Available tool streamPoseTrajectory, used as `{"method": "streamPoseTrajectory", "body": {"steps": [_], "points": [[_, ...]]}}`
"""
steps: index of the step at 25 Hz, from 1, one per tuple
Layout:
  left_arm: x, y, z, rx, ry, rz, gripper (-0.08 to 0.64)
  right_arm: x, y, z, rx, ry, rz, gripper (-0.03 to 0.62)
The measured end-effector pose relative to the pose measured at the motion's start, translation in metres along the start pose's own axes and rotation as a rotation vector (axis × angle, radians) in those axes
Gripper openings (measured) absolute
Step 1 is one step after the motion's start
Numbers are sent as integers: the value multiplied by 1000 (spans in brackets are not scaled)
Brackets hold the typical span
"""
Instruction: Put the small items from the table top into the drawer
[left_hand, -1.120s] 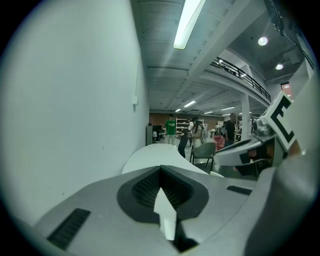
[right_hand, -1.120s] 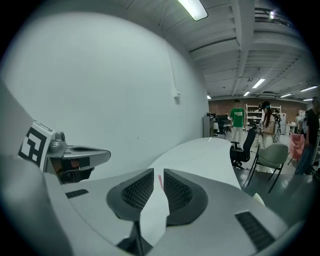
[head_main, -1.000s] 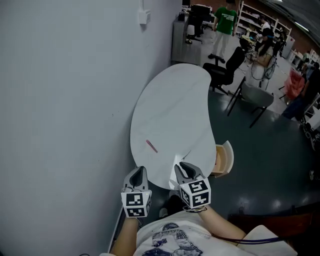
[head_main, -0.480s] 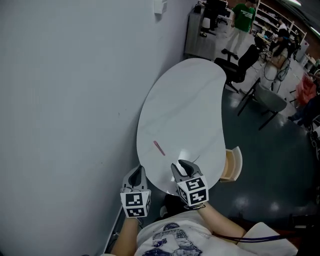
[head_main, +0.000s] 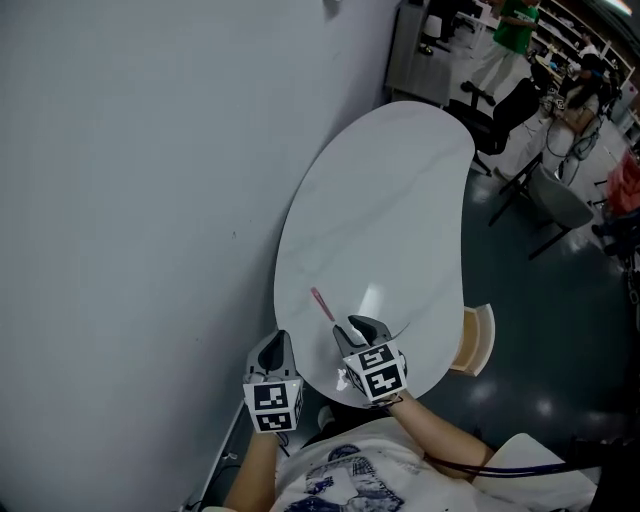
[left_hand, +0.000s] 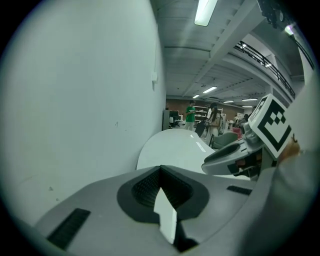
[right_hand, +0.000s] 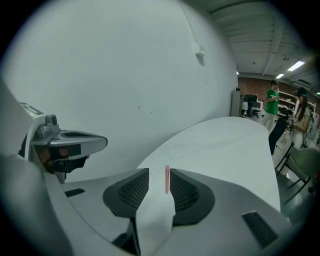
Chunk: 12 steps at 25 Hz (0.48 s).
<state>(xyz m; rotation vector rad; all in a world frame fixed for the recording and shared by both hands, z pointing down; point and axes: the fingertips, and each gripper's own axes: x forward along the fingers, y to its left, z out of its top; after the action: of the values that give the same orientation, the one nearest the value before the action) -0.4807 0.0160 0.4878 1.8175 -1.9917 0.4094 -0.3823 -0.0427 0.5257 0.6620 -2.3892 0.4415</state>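
Note:
A thin pink stick (head_main: 322, 304) lies on the near part of the white kidney-shaped table (head_main: 390, 200). My right gripper (head_main: 356, 326) hovers over the table's near end, just behind the stick. Its jaws have just been opening and stand open. In the right gripper view the stick (right_hand: 166, 179) shows through the gap of the right gripper (right_hand: 159, 173), ahead of the pads and untouched. My left gripper (head_main: 272, 346) is shut and empty, off the table's near left edge by the wall; its tips meet in the left gripper view (left_hand: 160, 169). A wooden drawer (head_main: 478, 340) stands open on the table's right side.
A grey wall (head_main: 150, 200) runs close along the table's left side. Office chairs (head_main: 520, 110) and a grey chair (head_main: 560, 200) stand beyond the table's far right. People stand far back in the room. Dark floor (head_main: 540, 330) lies to the right.
Both grippers have moved forward and down toward the table. The right one now reaches over the near edge, close behind the pink stick. The head view has shifted.

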Motion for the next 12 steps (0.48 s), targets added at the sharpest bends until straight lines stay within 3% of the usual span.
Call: {"method": "streamPoseTrajectory", "body": {"steps": [12], "points": [[65,29,-18,-57,91,56,25,90,-23,-22,-26,162,68,124]]}}
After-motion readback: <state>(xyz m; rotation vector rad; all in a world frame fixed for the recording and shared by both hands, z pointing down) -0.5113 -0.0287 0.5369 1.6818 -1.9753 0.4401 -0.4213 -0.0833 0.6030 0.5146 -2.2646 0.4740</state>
